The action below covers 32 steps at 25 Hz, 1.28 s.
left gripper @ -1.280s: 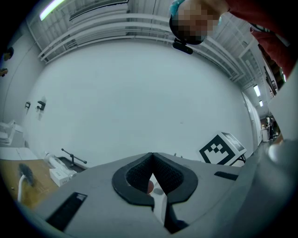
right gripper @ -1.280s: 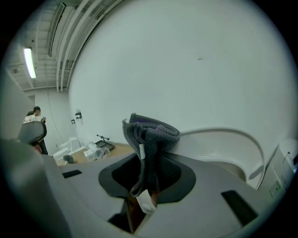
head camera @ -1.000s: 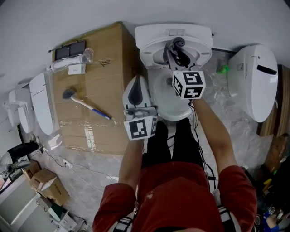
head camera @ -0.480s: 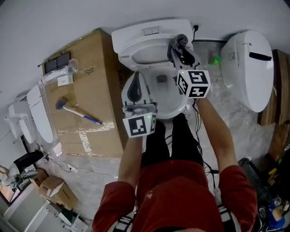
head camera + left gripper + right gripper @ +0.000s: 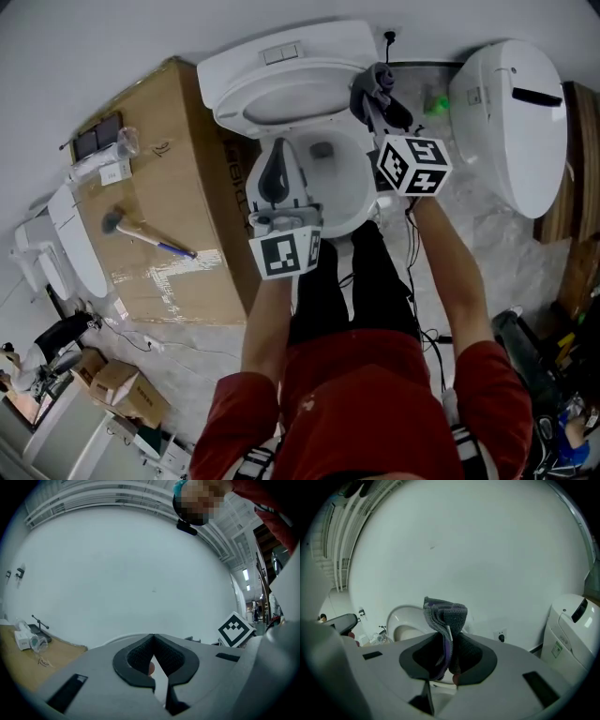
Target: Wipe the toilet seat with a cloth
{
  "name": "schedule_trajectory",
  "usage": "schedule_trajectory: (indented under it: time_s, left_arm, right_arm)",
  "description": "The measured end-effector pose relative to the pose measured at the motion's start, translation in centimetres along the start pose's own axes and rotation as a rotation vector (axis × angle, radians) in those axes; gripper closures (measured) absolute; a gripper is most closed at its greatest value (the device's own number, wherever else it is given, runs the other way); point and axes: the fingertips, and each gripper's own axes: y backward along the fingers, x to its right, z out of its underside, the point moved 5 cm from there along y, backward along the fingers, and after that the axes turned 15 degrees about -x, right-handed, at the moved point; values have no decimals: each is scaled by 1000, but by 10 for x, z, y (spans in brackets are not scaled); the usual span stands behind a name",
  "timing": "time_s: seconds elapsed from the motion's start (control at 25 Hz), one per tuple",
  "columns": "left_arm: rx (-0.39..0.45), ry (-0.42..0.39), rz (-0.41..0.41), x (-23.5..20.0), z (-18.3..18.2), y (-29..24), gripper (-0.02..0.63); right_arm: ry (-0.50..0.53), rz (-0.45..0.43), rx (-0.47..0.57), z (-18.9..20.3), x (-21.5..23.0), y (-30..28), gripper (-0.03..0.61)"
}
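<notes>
Overhead, the right gripper (image 5: pixel 377 98) clenched a grey cloth (image 5: pixel 373 81) near the toilet seat (image 5: pixel 234 117). Left gripper view: the left gripper (image 5: pixel 153 639) sat clamped together, empty. Right gripper view: the cloth stood bunched; flattening it would likely wipe better.

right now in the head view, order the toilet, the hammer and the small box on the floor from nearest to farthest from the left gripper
1. toilet: its bowl rim is right beside the left gripper.
2. hammer: off to the left, lying on the big carton.
3. small box: lower left, down on the floor.
</notes>
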Motion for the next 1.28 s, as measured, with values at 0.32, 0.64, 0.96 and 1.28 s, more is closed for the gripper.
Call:
schedule_trajectory:
  time_s: [0.32,0.64,0.96,1.28]
  left_arm:
    - [-31,-5,4,8,29,-16,603]
    - [-62,-12,11,9,74,-32,603]
    - [-79,10,-3,-3,130,-42,603]
    - [-139,66,-21,-14,172,-40,603]
  right_arm:
    - [75,22,9,22,16,-8,494]
    - [174,77,-24,68,34,-40,494]
    - [186,106,-99,129,50,-80,494]
    - [199,132,-77,157,52,-97,494]
